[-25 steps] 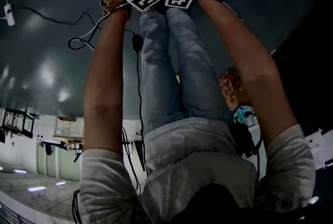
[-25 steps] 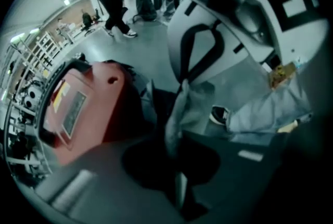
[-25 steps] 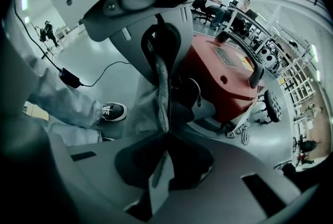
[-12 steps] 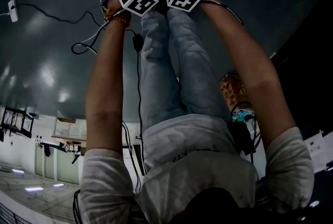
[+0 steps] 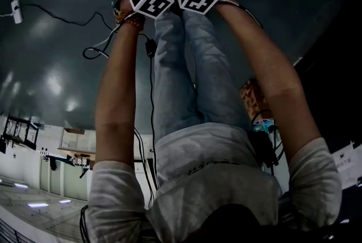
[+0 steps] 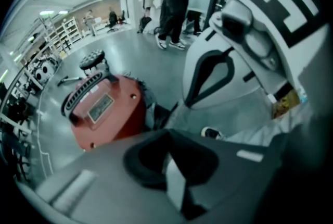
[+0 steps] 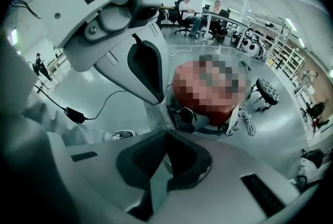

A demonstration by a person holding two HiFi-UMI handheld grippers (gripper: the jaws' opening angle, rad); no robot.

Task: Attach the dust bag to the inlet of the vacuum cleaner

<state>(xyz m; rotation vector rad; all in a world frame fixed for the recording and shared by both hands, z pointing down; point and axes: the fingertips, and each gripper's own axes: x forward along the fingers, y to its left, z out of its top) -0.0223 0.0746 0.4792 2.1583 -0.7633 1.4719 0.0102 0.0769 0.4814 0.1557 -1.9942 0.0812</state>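
Evidently both grippers pinch the limp dust bag (image 7: 155, 112) right in front of the red vacuum cleaner (image 6: 106, 113).
The left gripper (image 6: 169, 134) and right gripper (image 7: 166, 134) each have their jaws closed on a thin pale fold, seemingly the bag's edge. The bag looks light and floppy, so gripping close to its mouth should steer it best. A coiled cord (image 7: 251, 125) lies beside the vacuum cleaner, a stool (image 7: 264, 91) stands just past it, and the two grippers crowd each other before it.
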